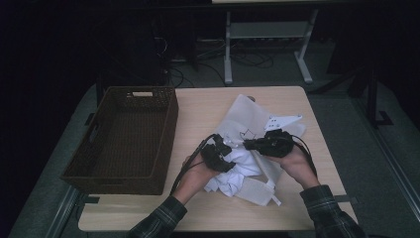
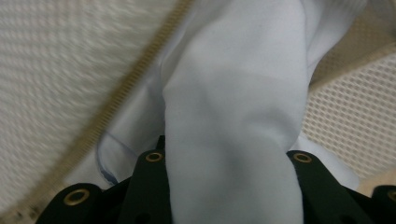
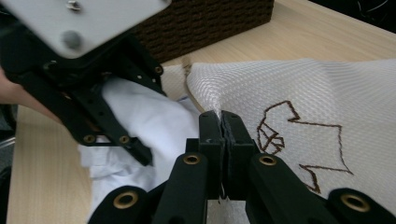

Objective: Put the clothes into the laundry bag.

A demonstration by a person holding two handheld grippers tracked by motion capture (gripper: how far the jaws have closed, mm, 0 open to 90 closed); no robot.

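So the right gripper [image 3: 223, 122] had its jaws pressed tight together on the edge of a white mesh bag [image 3: 299, 88], the one with a brown stitched outline on it, pinching a bit of the fabric right at the opening. The left gripper [image 1: 218, 154] was clamped on a bunched-up pale blue cloth [image 2: 233, 116], with a thick fold of it running straight up between the jaws. In its own view the bag's zipper [image 2: 116, 100] ran diagonally beside the cloth, and mesh showed on both sides of it.

From above, the whole bundle sat on the desk [image 1: 198, 106] a bit toward its right edge and closer to the near side, both grippers just beside each other on it. A dark wicker basket [image 1: 124, 139] took up the desk's left edge, well apart from the cloth.
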